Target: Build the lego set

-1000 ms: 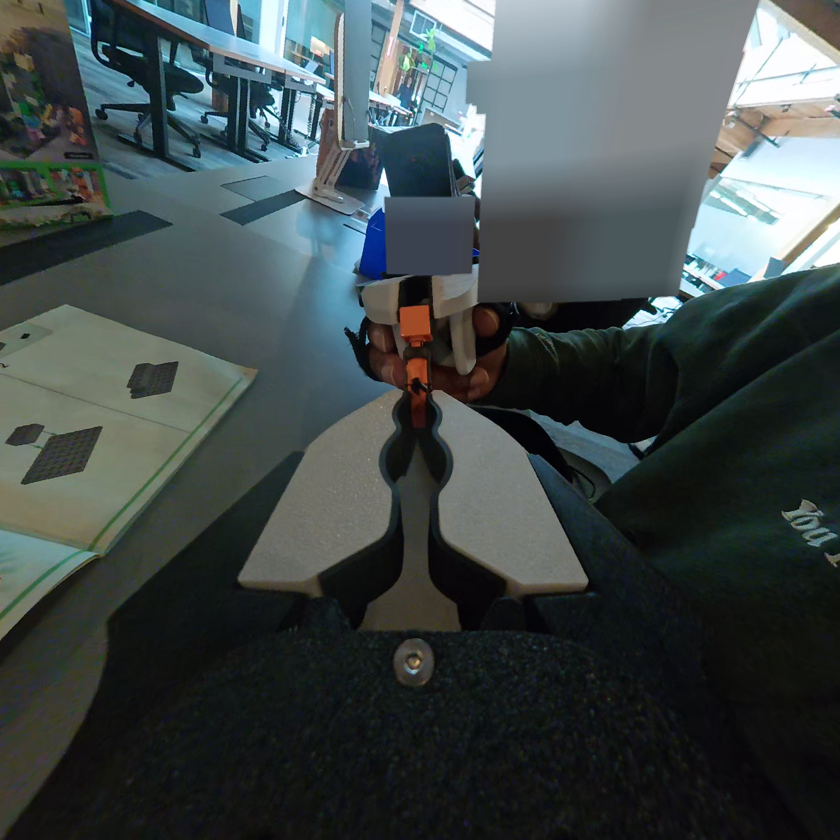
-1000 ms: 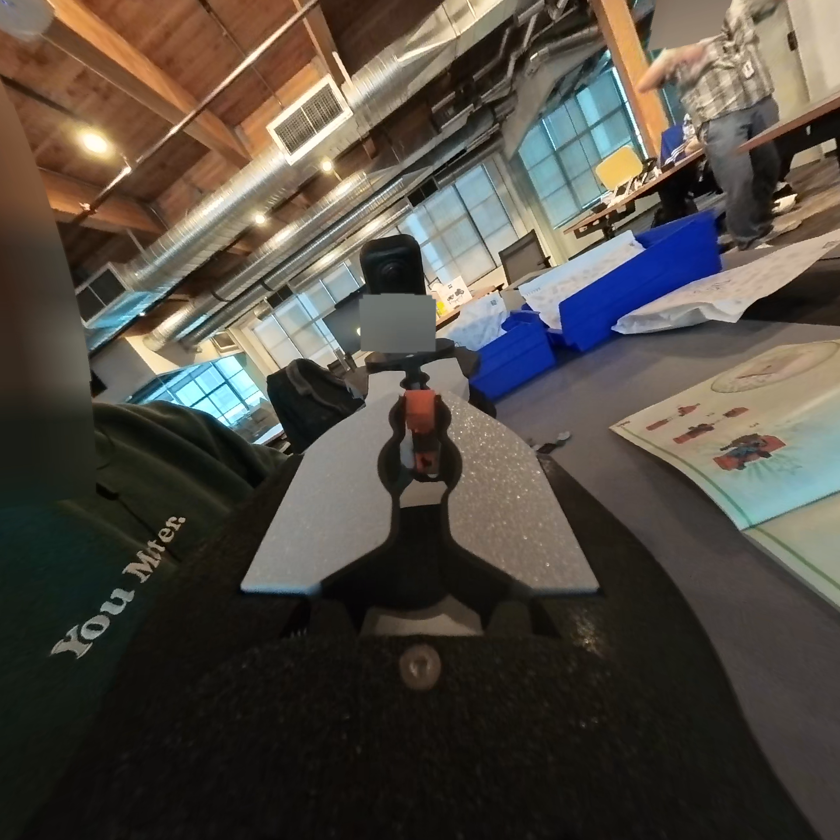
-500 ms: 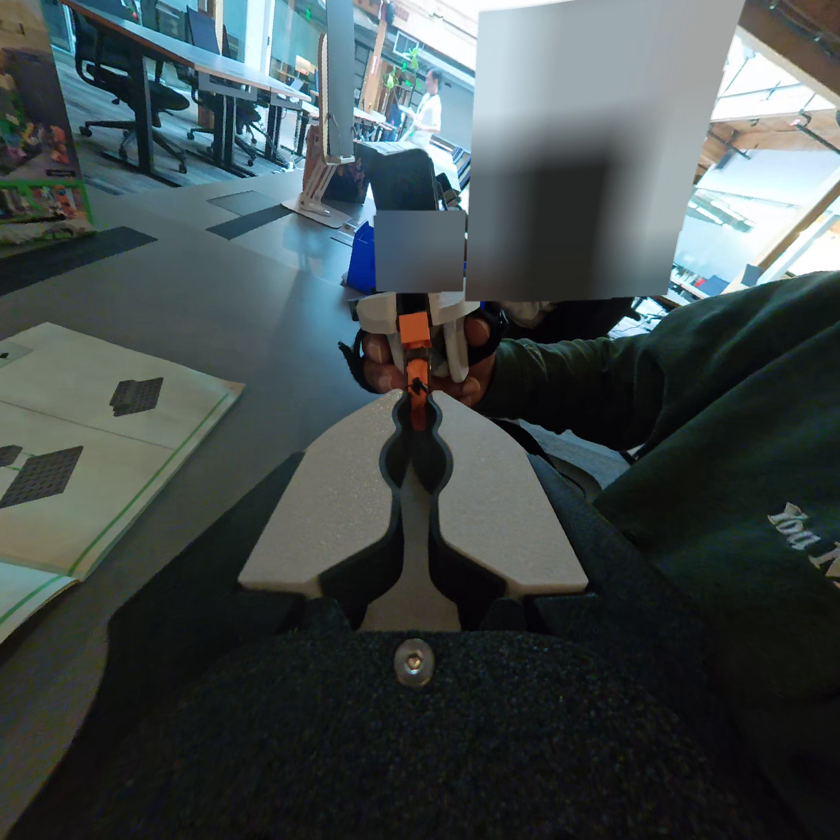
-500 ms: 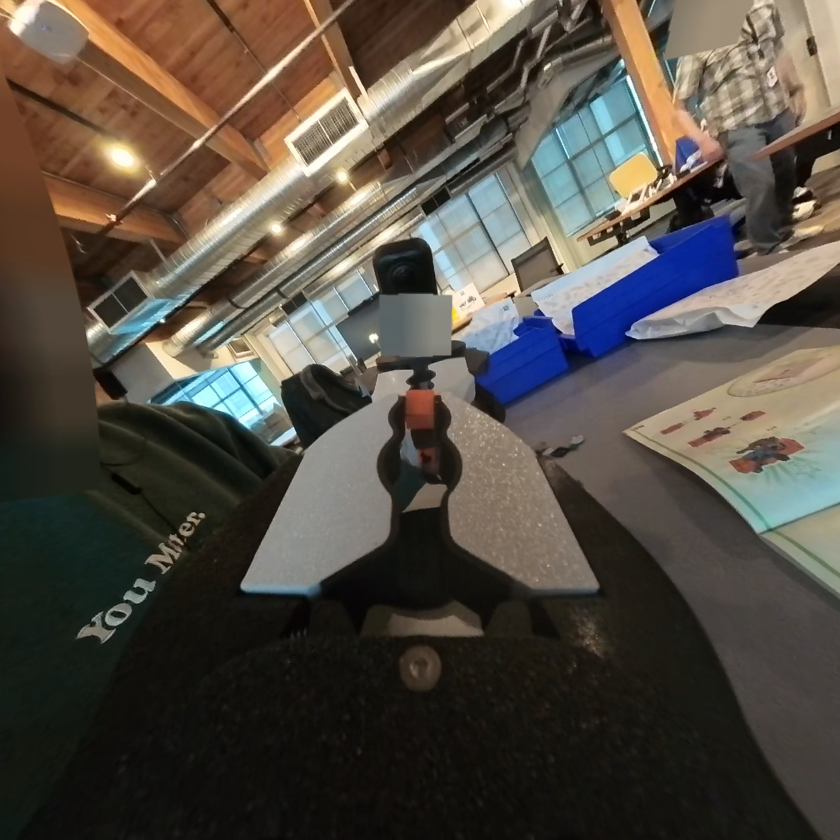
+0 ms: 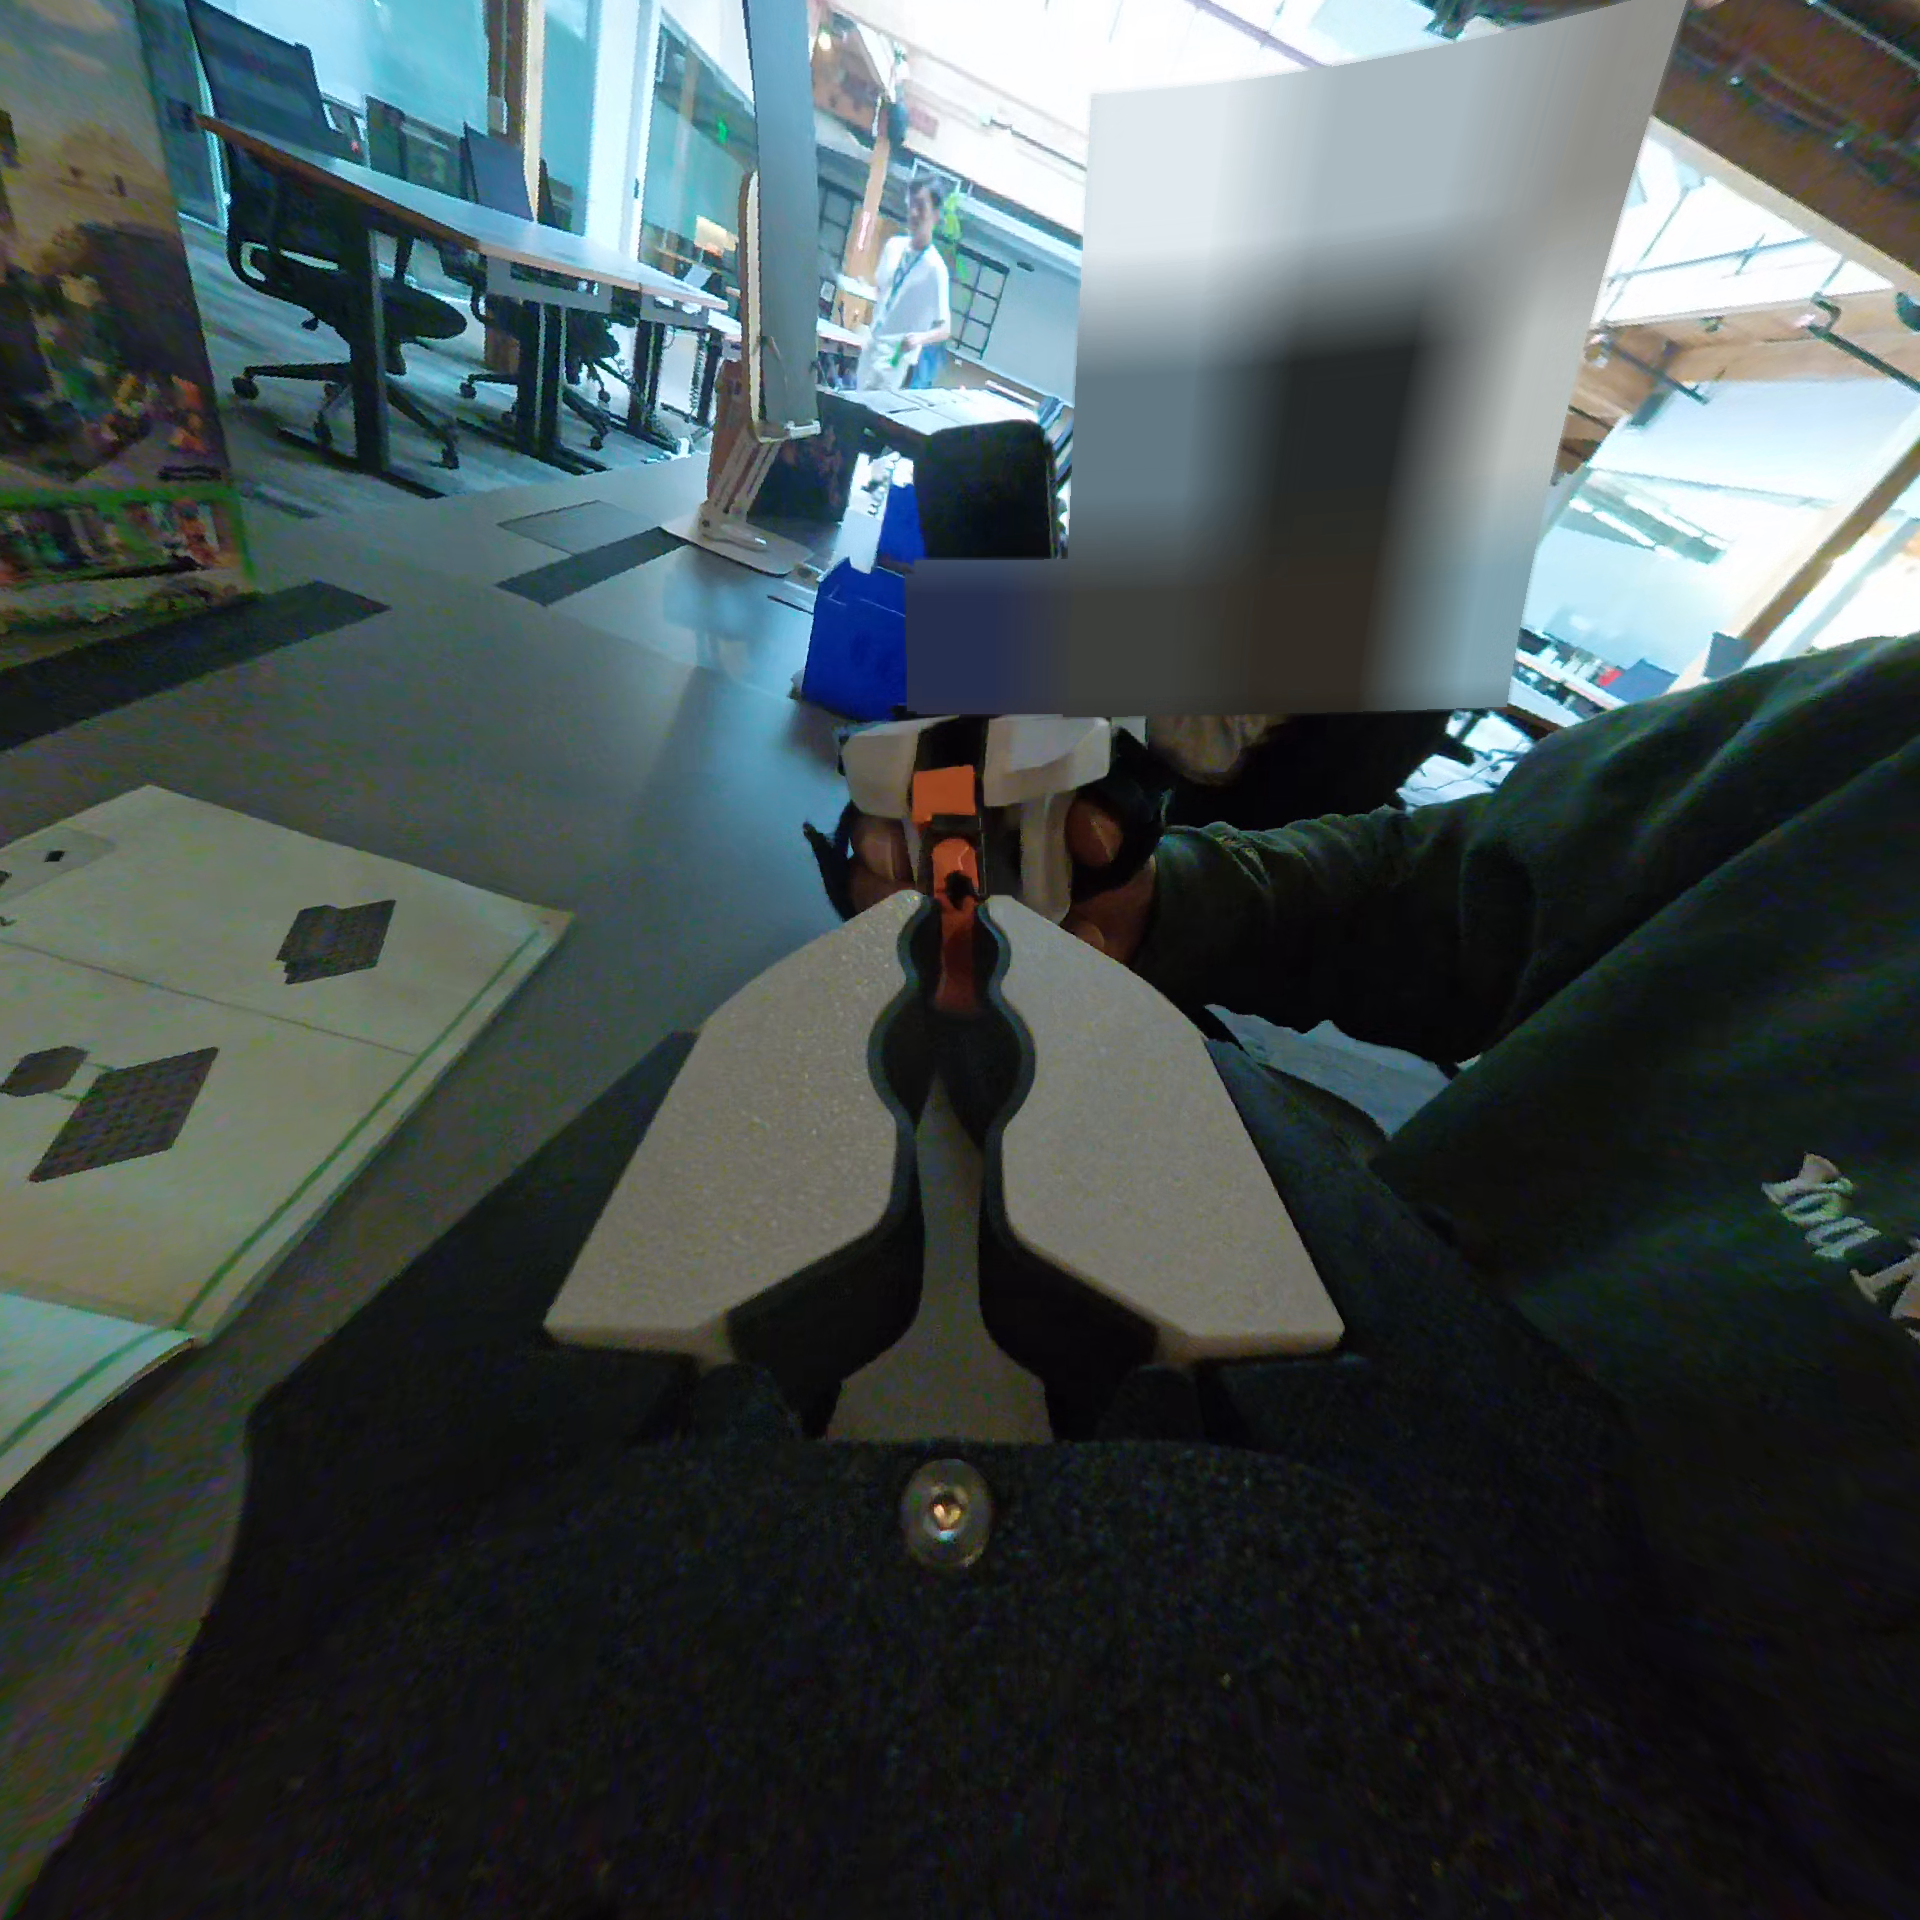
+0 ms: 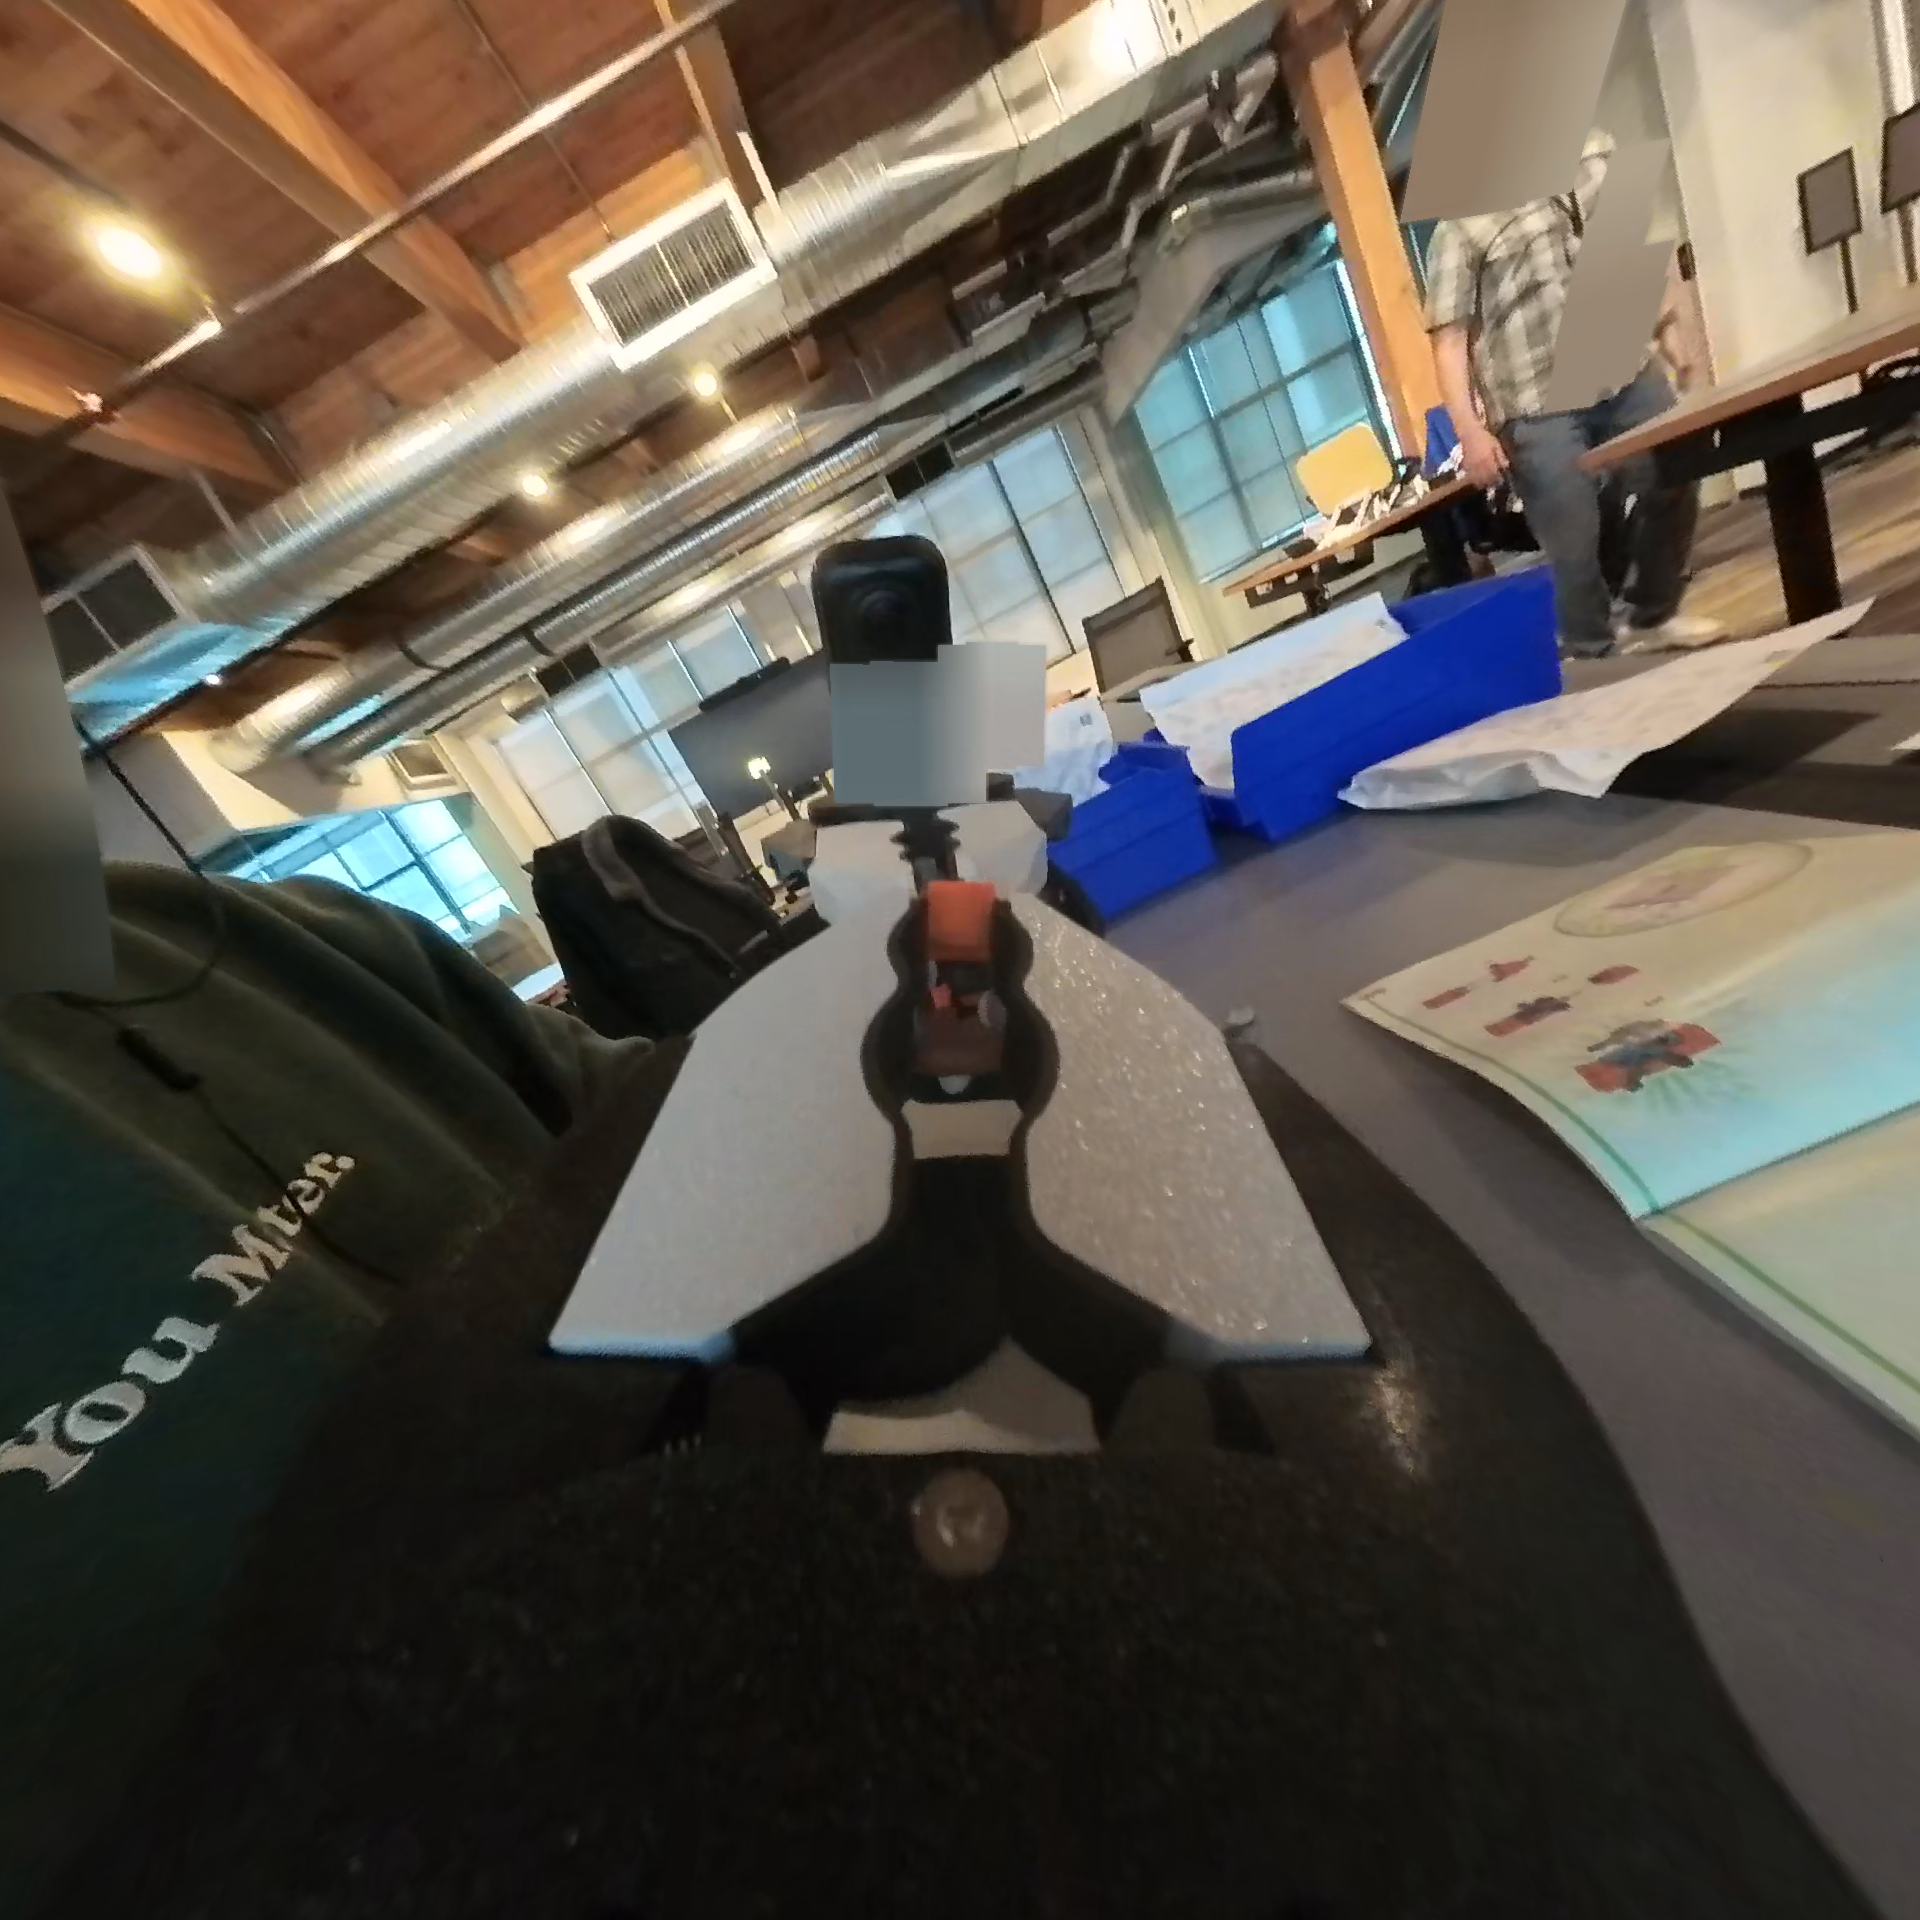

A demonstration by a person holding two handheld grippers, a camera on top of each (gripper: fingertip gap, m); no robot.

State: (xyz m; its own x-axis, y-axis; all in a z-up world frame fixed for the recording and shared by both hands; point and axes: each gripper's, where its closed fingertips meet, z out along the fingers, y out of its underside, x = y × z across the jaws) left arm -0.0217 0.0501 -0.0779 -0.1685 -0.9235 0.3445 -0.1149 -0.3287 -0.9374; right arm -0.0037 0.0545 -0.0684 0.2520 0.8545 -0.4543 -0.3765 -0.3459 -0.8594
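My left gripper [image 5: 951, 912] is shut on a thin orange lego piece [image 5: 952, 961] held above the dark table. Straight ahead, the right gripper [image 5: 977, 764], held by a hand, meets it tip to tip with an orange brick [image 5: 943, 795] in its fingers. In the right wrist view my right gripper [image 6: 957, 920] is shut on that orange brick [image 6: 958, 925]. A small dark and red piece [image 6: 956, 1029] sits behind the brick, between the fingers. The left gripper's white body [image 6: 862, 862] shows just beyond. The two orange pieces touch; how they join is hidden.
An open instruction booklet [image 5: 260, 1039] lies left of the left gripper, with the set's box [image 5: 104, 416] standing behind it. Blue bins [image 6: 1392, 707] and paper sit across the table. Another booklet page [image 6: 1662, 1039] lies right of the right gripper. A person [image 6: 1558, 416] stands far back. My two grippers' fingertips are within a few centimetres of each other.
Both grippers have stayed shut and tip to tip on the orange pieces. They have drifted and tilted slightly together, so the background has shifted a little in both views.
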